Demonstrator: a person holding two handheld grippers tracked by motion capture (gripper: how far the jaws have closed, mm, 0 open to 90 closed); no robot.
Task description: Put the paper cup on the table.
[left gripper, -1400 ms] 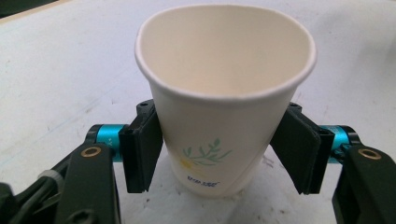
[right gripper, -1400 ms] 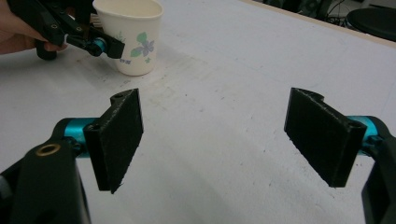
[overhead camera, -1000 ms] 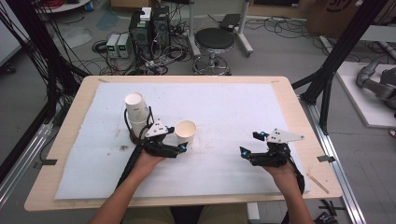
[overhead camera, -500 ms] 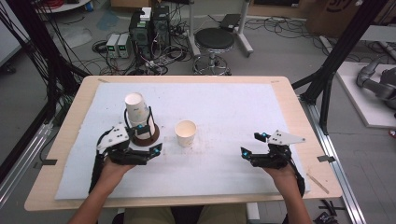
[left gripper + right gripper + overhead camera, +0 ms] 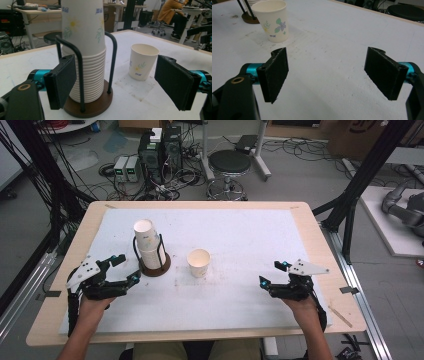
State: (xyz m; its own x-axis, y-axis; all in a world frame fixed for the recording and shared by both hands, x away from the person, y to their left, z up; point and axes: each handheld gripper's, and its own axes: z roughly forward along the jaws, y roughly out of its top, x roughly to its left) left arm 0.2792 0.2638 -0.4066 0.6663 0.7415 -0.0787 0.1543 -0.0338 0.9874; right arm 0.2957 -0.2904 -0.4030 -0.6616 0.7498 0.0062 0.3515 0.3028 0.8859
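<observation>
Since the frames of a second before, when your left gripper (image 5: pixel 124 269) sat at the loose paper cup (image 5: pixel 199 262) with its jaws about it, that hand had drawn back toward nine o'clock and let the cup go; the cup stood alone and upright near the table's middle.

Item, left: left gripper, at about eight o'clock of the cup stack (image 5: pixel 148 245), jaws spread wide, holding nothing. In the left gripper view the near jaw stood just beside a black upright of the wooden-based holder (image 5: pixel 87 105); whether it touched cannot be told.

Item, centre-left: cup stack, nested in the holder, leaning slightly.

Item, centre: paper cup, at three o'clock of the holder, apart from it, mouth up, empty as far as could be seen.

Item, right: your right gripper (image 5: pixel 273 273), at about four o'clock of the cup and well apart, unmoved across the frames, jaws wide, empty, over the white table cover (image 5: pixel 250 240).

Judgement: one cup appeared dispensed and set down; you looked placed to draw the next from the stack.
</observation>
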